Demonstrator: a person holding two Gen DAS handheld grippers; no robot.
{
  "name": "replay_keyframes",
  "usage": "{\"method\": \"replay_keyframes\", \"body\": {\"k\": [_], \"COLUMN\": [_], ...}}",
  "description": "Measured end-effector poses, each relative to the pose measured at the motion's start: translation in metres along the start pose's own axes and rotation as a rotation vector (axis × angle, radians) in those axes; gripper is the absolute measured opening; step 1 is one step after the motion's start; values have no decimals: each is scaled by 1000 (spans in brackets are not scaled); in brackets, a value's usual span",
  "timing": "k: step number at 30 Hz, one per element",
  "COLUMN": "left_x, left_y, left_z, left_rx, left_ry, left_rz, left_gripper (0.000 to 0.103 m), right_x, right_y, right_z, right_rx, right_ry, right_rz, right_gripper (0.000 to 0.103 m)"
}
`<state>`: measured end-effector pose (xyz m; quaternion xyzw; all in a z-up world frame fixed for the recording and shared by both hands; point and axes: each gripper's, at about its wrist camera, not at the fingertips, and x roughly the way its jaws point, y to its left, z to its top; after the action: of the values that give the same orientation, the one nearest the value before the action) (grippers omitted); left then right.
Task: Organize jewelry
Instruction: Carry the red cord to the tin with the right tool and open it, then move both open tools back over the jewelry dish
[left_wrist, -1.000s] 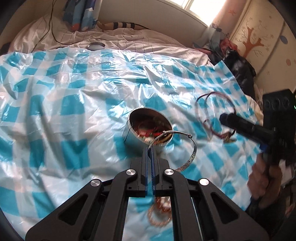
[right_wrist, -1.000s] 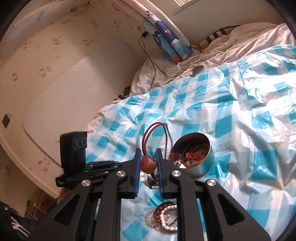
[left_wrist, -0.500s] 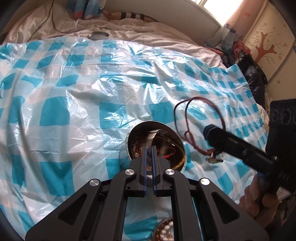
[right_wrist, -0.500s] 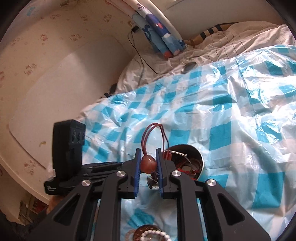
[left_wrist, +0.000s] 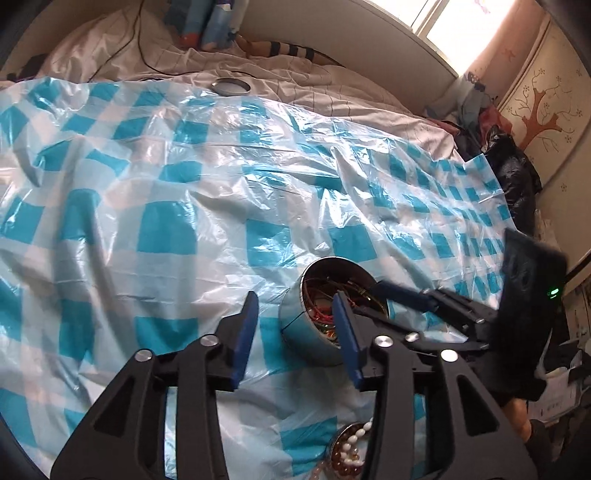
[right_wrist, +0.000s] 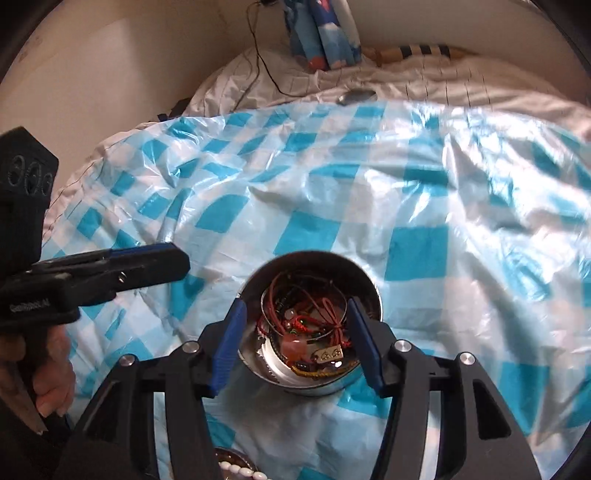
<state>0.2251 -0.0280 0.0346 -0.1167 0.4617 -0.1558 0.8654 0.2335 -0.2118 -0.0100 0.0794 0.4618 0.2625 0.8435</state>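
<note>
Jewelry tin (right_wrist: 309, 325) sits btwn open right claw (right_wrist: 295, 332).

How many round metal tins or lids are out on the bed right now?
3: the open tin under the right gripper, a bead-filled tin at the near edge, a lid far back. More may be hidden.

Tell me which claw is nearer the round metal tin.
Right. The right claw hangs open directly over the tin, fingers straddling its mouth; the left claw, also open and empty, sits beside the tin's wall.
</note>
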Motion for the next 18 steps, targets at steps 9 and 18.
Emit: {"method": "replay_keyframes", "body": {"k": [9, 18], "left_x": [-8, 13], "left_y": [-5, -37], "left_z": [-23, -83], "left_rx": [88, 268], "left_ry": [44, 209], "left_rz": [8, 7], "left_gripper": [49, 49], "right_x": [-27, -49], "right_y": [-19, -13], "right_z": [-1, -45], "right_rx": [137, 78], "right_ry": [-24, 75], "right_rz": [21, -57], "right_gripper": [66, 73]}}
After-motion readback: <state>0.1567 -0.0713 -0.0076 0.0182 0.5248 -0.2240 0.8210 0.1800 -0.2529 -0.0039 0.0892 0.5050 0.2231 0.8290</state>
